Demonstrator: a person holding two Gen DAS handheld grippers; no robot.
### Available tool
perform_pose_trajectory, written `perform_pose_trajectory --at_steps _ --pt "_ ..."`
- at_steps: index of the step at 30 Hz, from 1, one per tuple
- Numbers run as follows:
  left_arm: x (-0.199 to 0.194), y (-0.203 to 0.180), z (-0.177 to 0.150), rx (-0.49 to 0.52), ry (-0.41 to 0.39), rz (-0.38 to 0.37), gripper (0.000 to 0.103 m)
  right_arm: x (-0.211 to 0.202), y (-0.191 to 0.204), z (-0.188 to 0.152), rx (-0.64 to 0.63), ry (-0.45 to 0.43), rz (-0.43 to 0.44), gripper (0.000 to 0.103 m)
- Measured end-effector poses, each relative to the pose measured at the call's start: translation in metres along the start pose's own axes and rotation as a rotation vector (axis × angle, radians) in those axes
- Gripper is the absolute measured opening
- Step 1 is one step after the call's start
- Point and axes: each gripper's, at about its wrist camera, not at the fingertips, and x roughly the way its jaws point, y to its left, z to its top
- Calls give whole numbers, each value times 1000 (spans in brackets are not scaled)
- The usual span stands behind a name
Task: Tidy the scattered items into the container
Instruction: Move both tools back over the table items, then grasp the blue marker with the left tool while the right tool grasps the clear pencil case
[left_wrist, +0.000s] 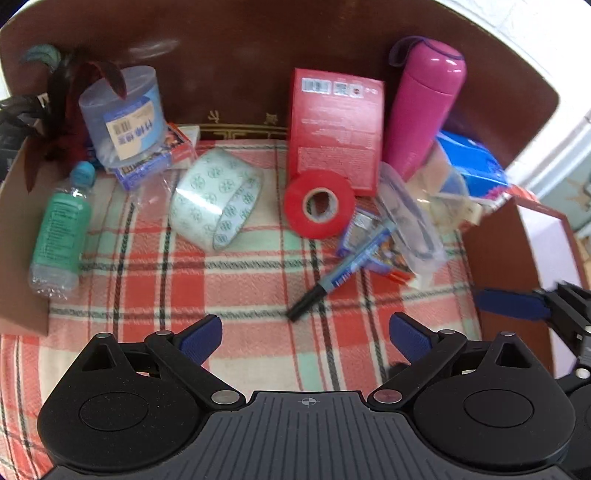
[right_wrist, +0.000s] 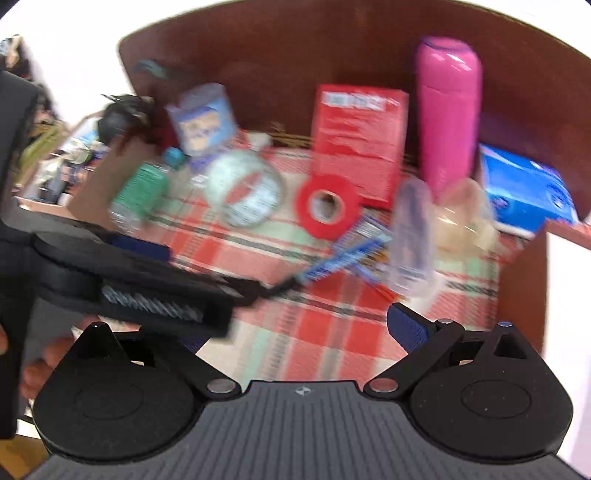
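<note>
From the left wrist, the left gripper (left_wrist: 306, 334) is seen with jaws apart and nothing between them, above the plaid cloth (left_wrist: 240, 280). A marker (left_wrist: 334, 278) lies just ahead; clear tape (left_wrist: 216, 197), red tape (left_wrist: 319, 205), a bottle (left_wrist: 61, 230), a red box (left_wrist: 334, 129) and a pink flask (left_wrist: 424, 107) are scattered beyond. No container can be identified with certainty.

From the right wrist, the right gripper (right_wrist: 306, 336) is likewise held wide and empty. The picture is badly blurred, and only here is the left gripper's body seen crossing close in front. A collision between the two could follow, or a misjudged grasp on the marker.
</note>
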Motion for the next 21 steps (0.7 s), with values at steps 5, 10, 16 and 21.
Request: perform_pose_trajectory --at_steps 5,10,16,21 --pt "20 10 14 -74 10 -26 102 13 -35 2 38 13 -46 99" --pt "50 6 16 3 66 -15 96 33 -59 12 57 -2 -71 99" --pt "85 -5 20 100 124 -28 83 59 -78 20 105 -9 -56 97" --pt "106 -13 26 157 162 -54 67 76 -91 24 180 19 -32 78"
